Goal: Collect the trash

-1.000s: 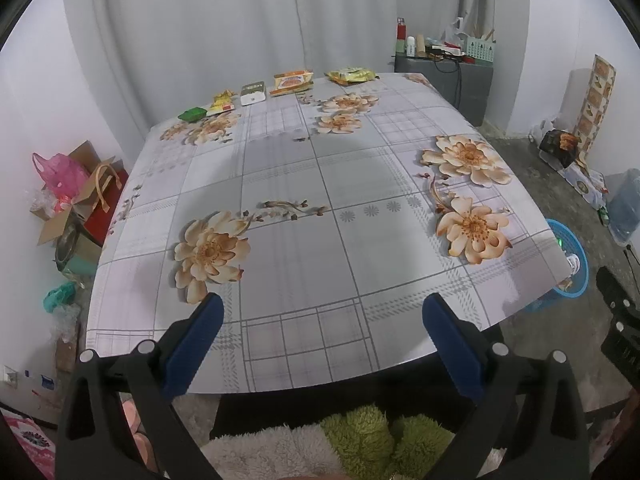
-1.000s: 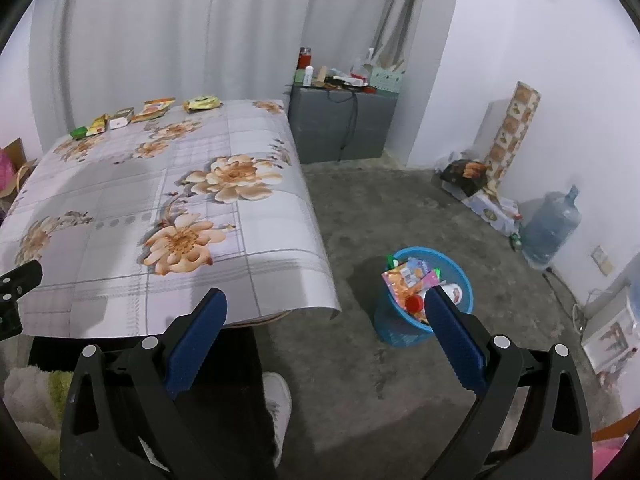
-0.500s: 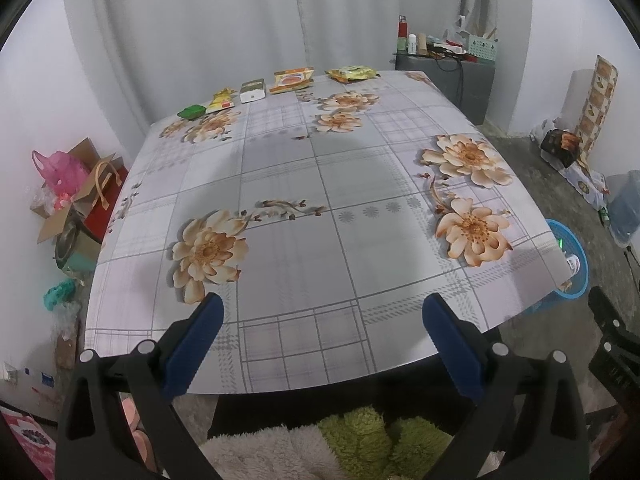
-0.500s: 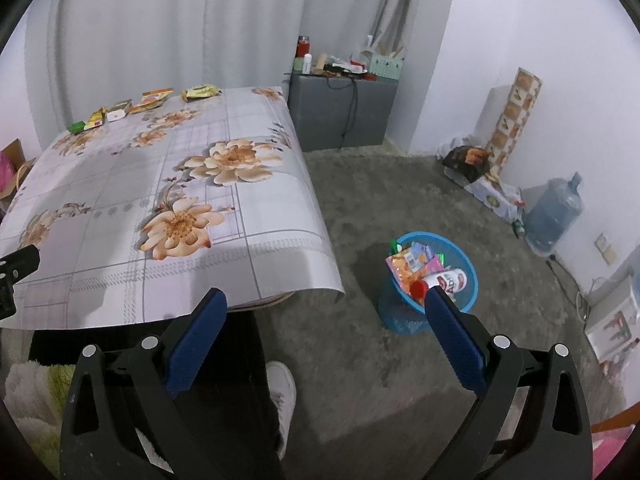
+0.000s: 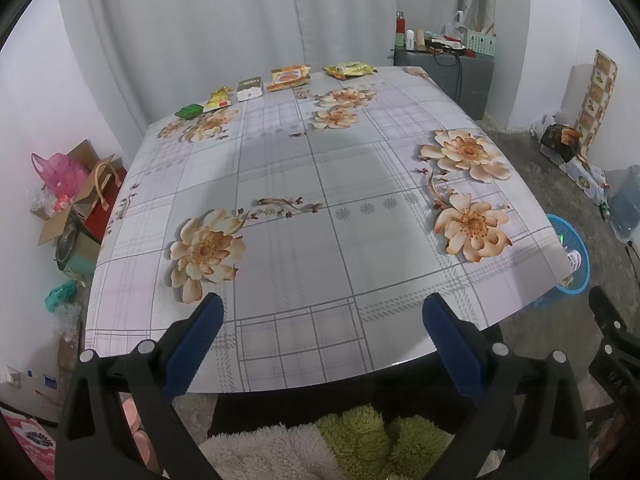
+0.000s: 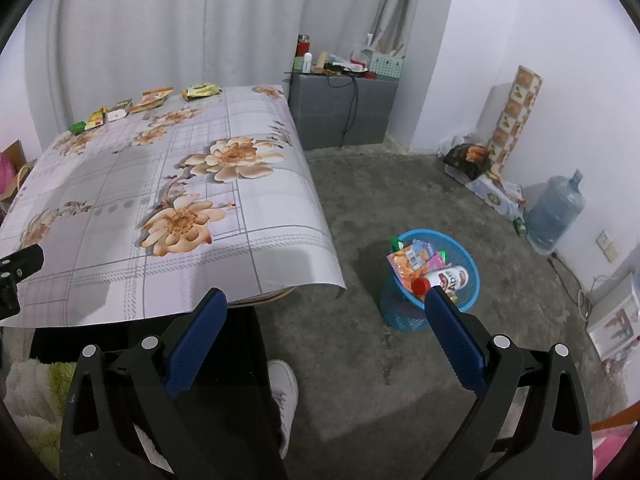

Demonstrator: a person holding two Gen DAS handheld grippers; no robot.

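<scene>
Through the left wrist camera we see our left gripper (image 5: pixel 320 316) spread wide and empty, poised over the near edge of the table (image 5: pixel 280 240), whose floral cloth is bare across its whole near and middle stretch. Five pieces of trash sit in a row along the far edge: a green packet (image 5: pixel 187 111), a yellow wrapper (image 5: pixel 218 100), a white box (image 5: pixel 249 89), an orange packet (image 5: pixel 289 77) and a yellow-green packet (image 5: pixel 349 69). At the right, a blue basket (image 5: pixel 576 256) peeks out past the table's corner.

Through the right wrist camera our right gripper (image 6: pixel 320 312) is likewise released and holds nothing, hanging over open concrete floor (image 6: pixel 400 184) beside the table's right edge. The blue basket stands on that floor, apart from the table, filled with wrappers and a red-capped bottle (image 6: pixel 442 278). A white shoe (image 6: pixel 286 392) shows below.
</scene>
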